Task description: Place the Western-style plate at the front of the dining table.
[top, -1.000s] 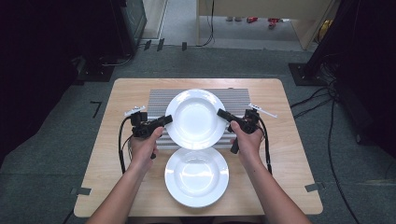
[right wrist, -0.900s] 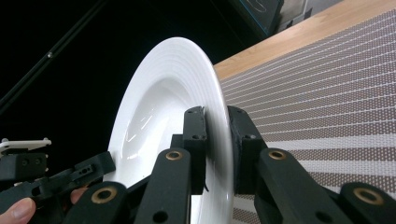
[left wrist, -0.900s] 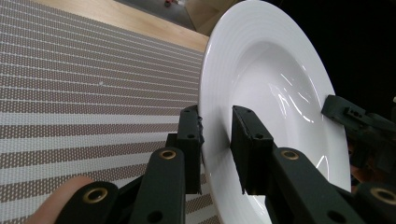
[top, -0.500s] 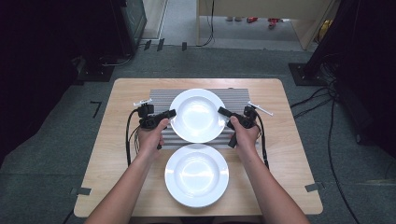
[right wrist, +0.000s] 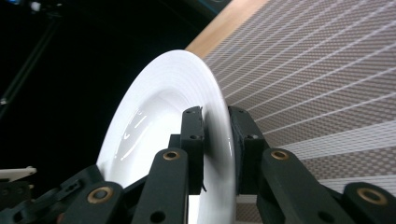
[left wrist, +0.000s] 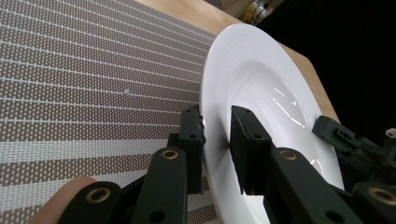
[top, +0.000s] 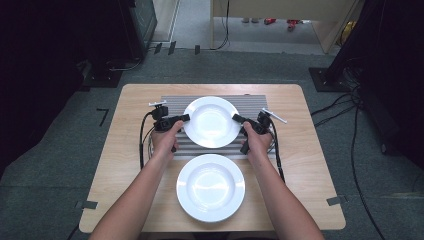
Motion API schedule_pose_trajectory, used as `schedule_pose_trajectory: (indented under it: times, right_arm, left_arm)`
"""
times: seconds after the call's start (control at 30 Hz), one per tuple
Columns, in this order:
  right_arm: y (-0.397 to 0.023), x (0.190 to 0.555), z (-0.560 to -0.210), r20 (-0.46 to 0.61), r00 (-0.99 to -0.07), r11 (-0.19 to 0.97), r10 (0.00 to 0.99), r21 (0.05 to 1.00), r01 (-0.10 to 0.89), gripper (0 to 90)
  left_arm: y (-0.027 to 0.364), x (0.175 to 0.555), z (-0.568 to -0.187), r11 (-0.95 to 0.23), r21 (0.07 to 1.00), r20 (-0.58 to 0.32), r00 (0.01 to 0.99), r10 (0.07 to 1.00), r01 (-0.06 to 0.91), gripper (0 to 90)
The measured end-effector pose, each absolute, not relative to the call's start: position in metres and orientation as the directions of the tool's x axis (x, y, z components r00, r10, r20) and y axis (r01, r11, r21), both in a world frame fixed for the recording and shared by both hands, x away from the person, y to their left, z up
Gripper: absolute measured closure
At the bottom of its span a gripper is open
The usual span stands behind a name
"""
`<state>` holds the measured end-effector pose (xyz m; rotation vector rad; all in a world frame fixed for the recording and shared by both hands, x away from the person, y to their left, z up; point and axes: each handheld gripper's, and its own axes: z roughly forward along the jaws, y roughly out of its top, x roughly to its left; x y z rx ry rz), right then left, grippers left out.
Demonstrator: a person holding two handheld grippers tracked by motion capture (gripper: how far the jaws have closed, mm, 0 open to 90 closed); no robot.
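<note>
A white deep plate is held over a grey striped placemat at the back of the table. My left gripper is shut on its left rim and my right gripper on its right rim. In the left gripper view the plate stands on edge with its rim pinched between the jaws of the left gripper. The right gripper view shows the same plate clamped at the rim by the right gripper. A second white plate lies flat on the wooden table near the front edge.
The wooden table has bare room at its left and right sides. Black cables trail from both grippers beside the person's forearms. The floor around is grey carpet, with dark equipment and cables at the right.
Both grippers have carried the held plate away from the person, further over the placemat, opening a gap between it and the front plate.
</note>
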<state>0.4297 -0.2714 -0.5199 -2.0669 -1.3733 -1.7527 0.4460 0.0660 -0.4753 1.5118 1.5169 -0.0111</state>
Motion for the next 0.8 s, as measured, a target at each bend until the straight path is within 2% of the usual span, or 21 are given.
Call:
schedule_pose_trajectory:
  times: [0.4,0.8]
  right_arm:
    - [-0.271,0.435,-0.530,0.824,-0.009,-0.620,0.567,0.434,0.654,80.3]
    - [-0.273,0.437,-0.534,0.807,0.012,-0.627,0.590,0.449,0.637,79.9]
  left_arm:
    - [0.063,0.463,-0.497,0.275,0.515,-0.647,0.157,0.746,0.812,75.8]
    - [0.052,0.467,-0.503,0.253,0.552,-0.599,0.166,0.783,0.795,73.0]
